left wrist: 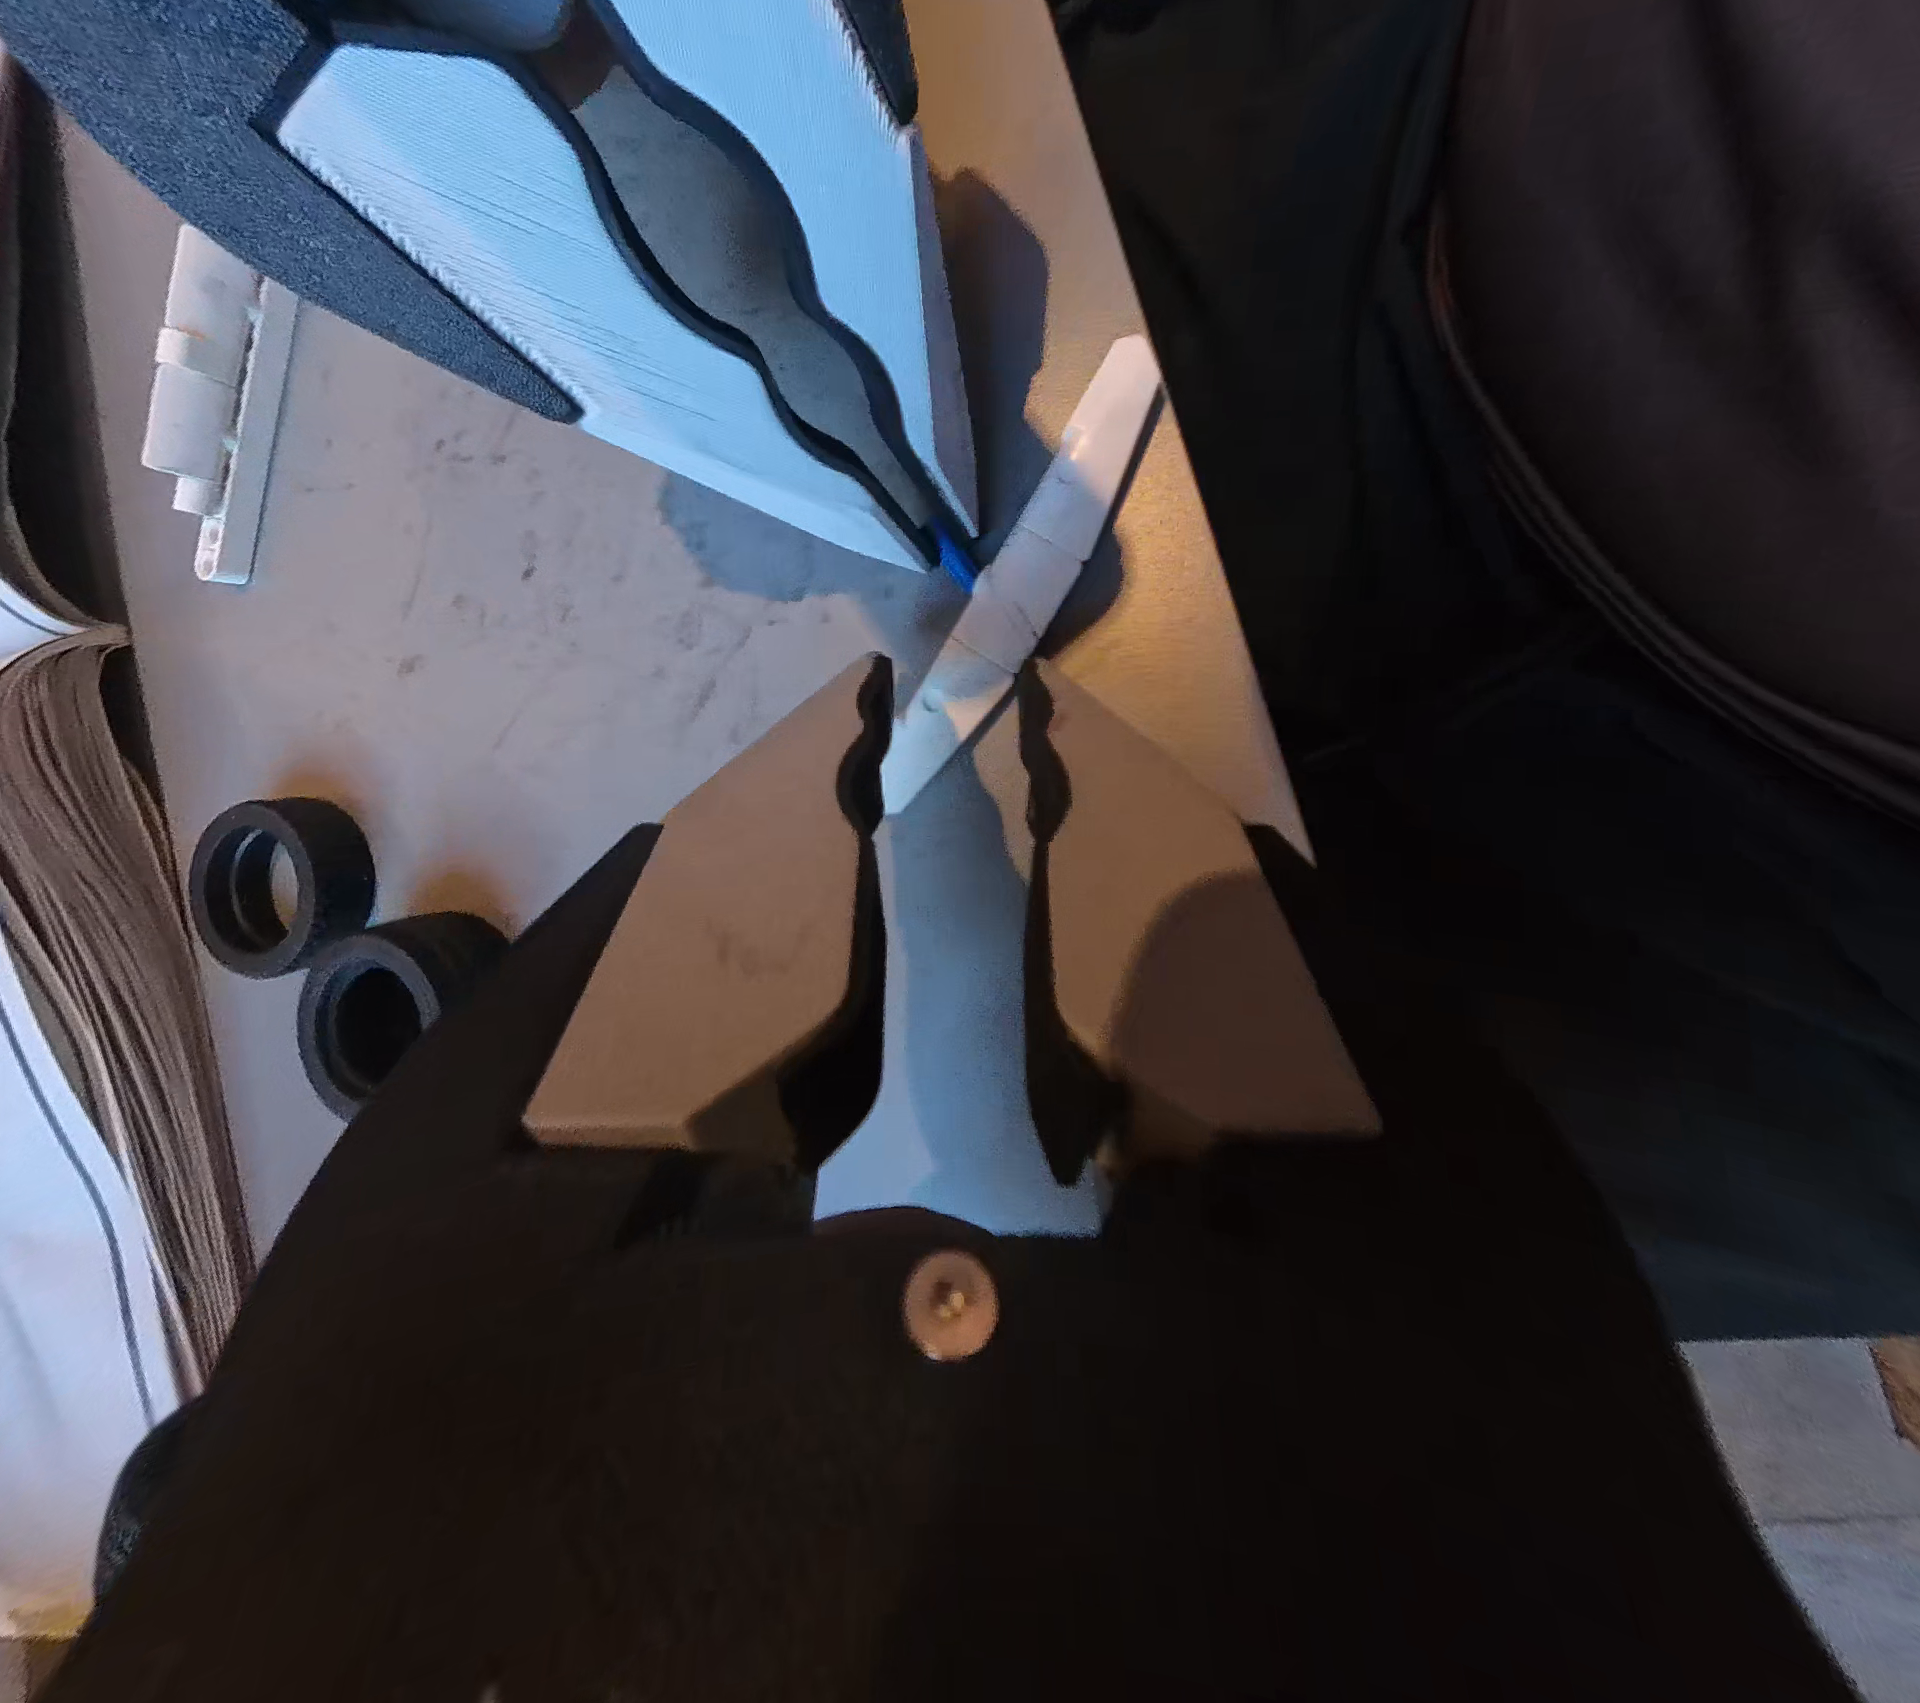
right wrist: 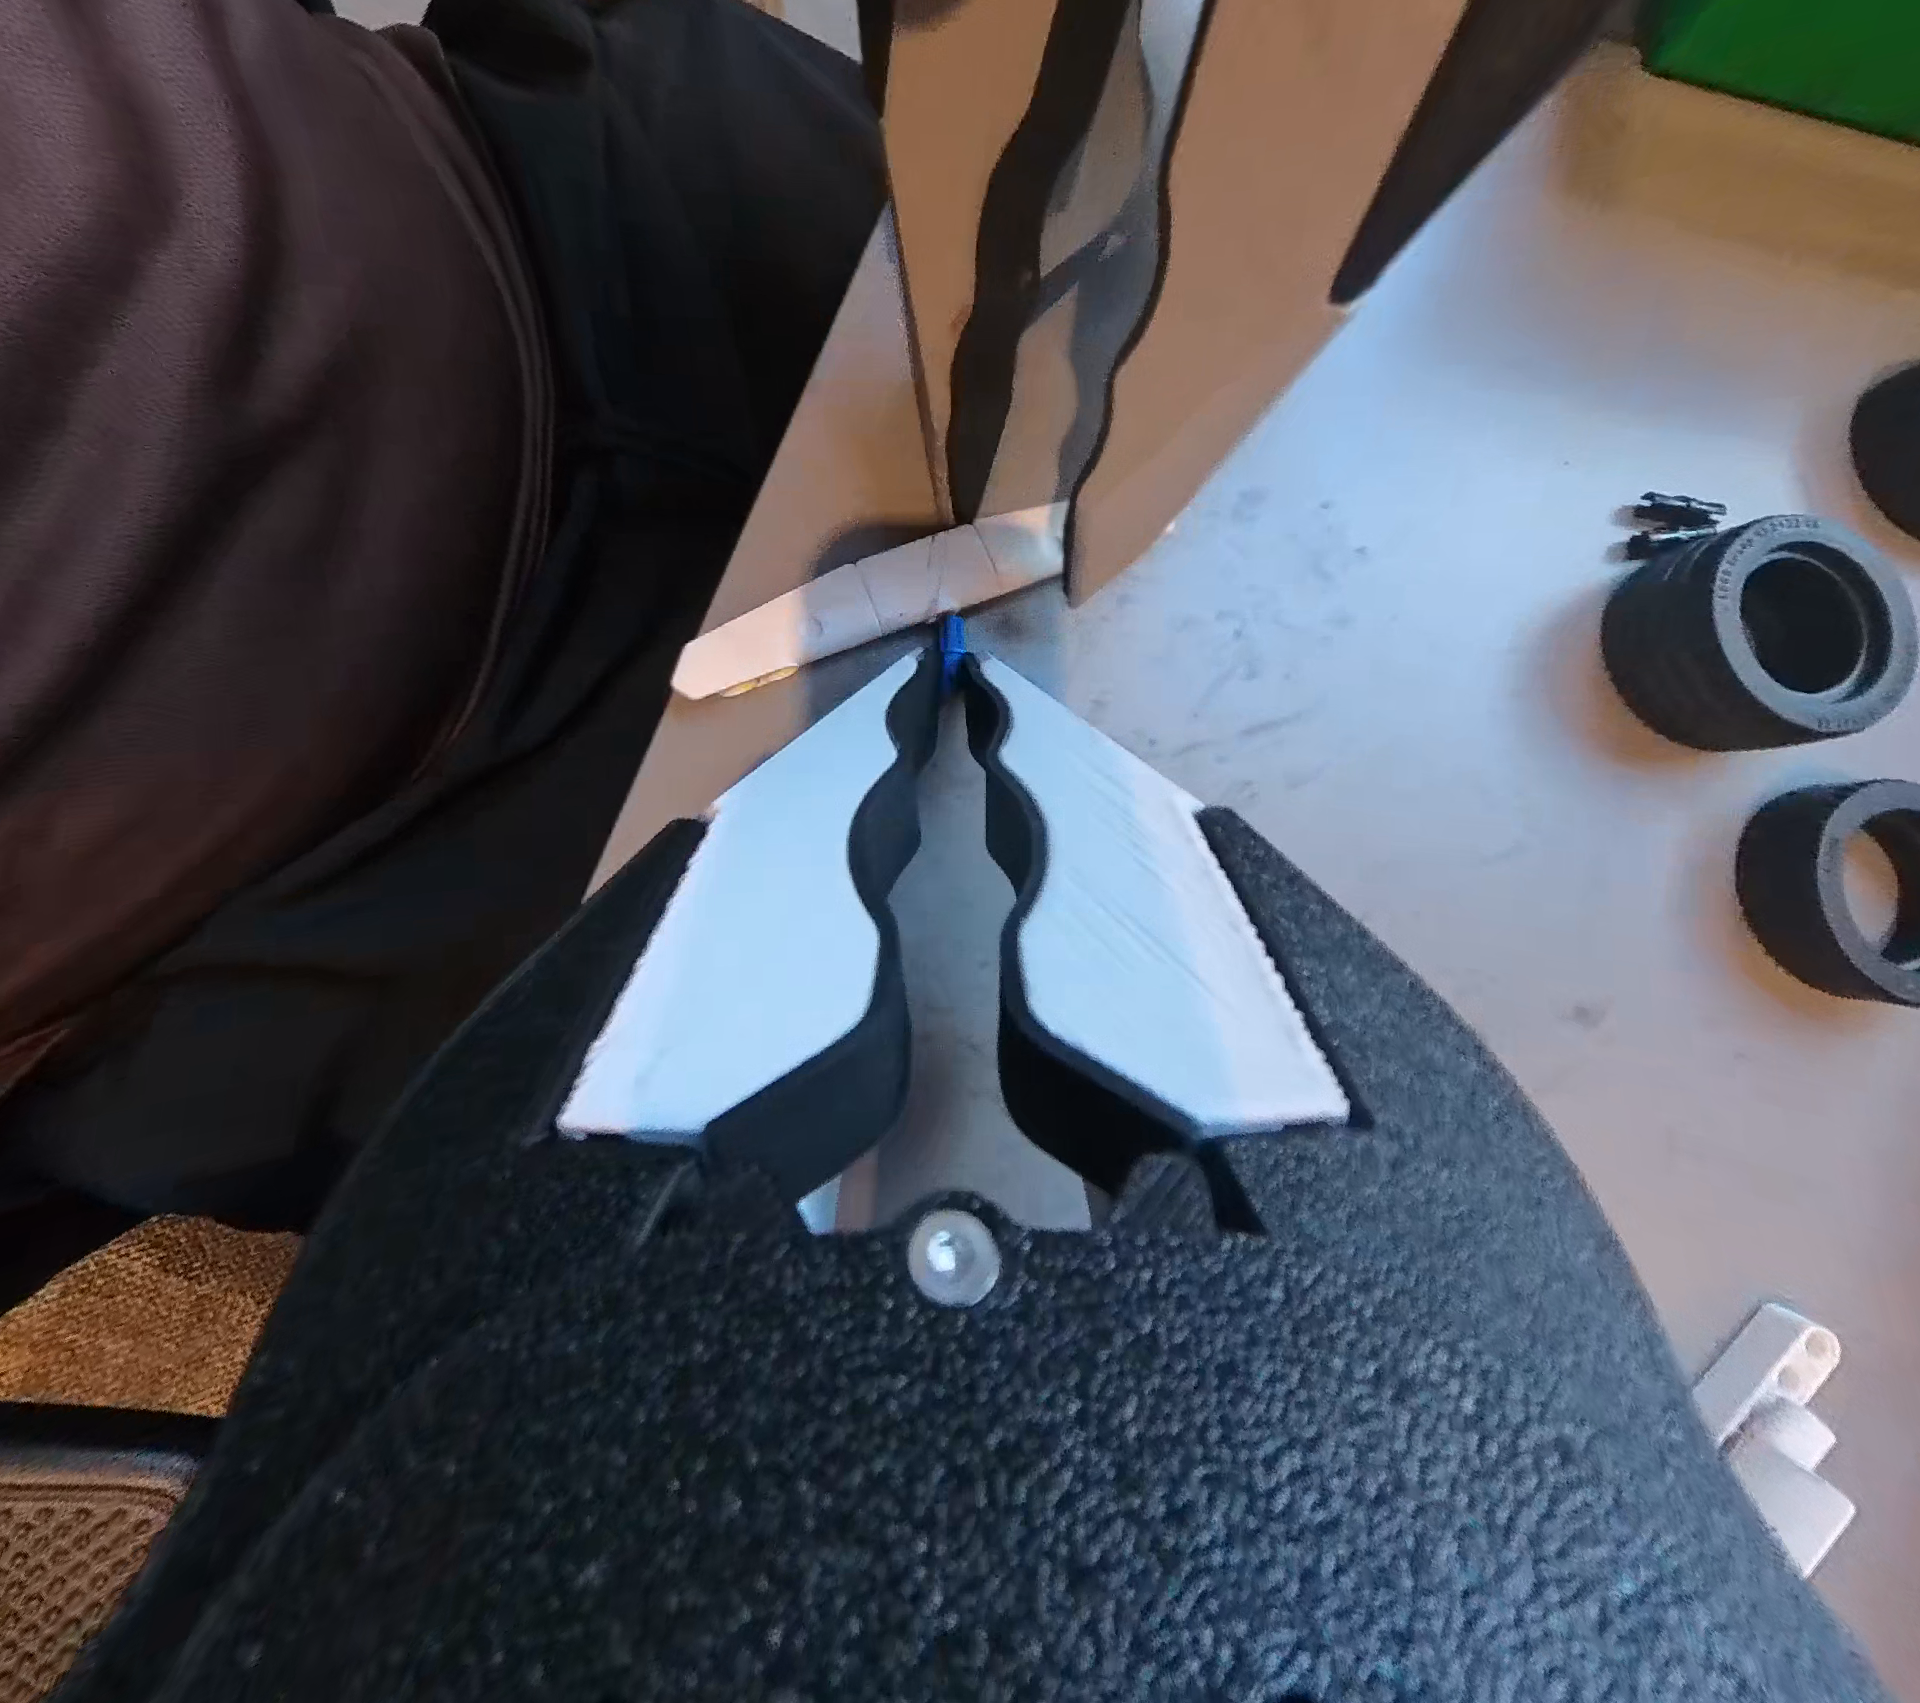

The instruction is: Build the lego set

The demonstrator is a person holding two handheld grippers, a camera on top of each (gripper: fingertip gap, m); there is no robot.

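Blue pin brought to the side of the white beam at the desk's edge

The left gripper (left wrist: 958,677) had its fingers pinched on one end of the white beam (left wrist: 1049,552), while the right gripper (right wrist: 943,666) nipped a blue pin (right wrist: 950,641) against the beam's side. Judged early: beyond the beam, black tyres (right wrist: 1756,645), black pins (right wrist: 1671,523) and another white assembly (left wrist: 213,406) lay unjoined. The beam overhung the desk (left wrist: 468,531) edge, with open room only on the tyres' side.

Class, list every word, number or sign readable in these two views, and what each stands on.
Raised lettering on the sidewall of a black tyre: too small and blurred to read.
No other writing shows on the white beam or blue pin.
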